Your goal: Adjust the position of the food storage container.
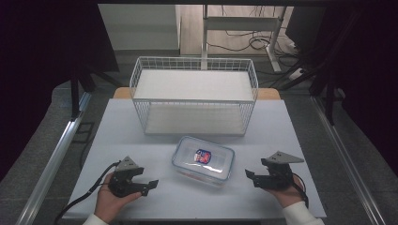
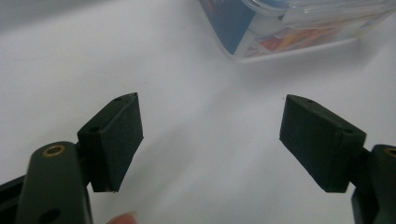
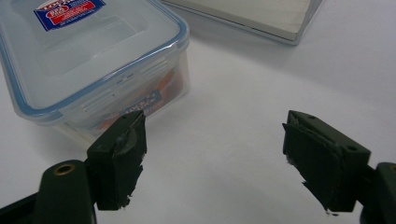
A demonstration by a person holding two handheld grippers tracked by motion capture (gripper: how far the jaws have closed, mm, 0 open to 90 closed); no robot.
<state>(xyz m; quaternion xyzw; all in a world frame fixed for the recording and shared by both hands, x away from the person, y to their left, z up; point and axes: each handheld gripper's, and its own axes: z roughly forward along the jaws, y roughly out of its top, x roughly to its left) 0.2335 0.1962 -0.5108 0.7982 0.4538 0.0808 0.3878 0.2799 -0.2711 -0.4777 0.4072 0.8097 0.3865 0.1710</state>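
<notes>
At the near edge of the white counter (image 1: 141, 136), your two hands hold a hand-held gripper each, both resting low over the surface. Your left hand-held gripper (image 1: 149, 185) sits at the near left, its black jaws spread wide with nothing between them; in the left gripper view (image 2: 210, 140) bare counter shows in the gap, and a fingertip edges in at the bottom of the picture. A black cable (image 1: 82, 199) trails from it toward the counter's near-left corner. Your right hand-held gripper (image 1: 251, 178) sits at the near right, its jaws likewise parted and empty; in the right gripper view (image 3: 212, 158) the pads look scuffed and chipped along their edges.

Between the two, a little farther from you, lies the clear plastic container (image 1: 203, 159), rectangular with rounded corners, its lid snapped on with a blue seal line around the rim and a red-and-blue label on top. It rests flat on the counter, turned slightly askew, apart from both grippers. The right gripper view (image 3: 88, 60) shows it just beyond the left jaw, with printed orange and blue paper visible through its side wall; the left gripper view (image 2: 289, 28) catches one lower corner of it ahead.

Beyond the container stands a white wire basket (image 1: 194, 63), open toward you, with a pale board as its floor. Behind the counter, desk legs and loose cables cross the floor.
</notes>
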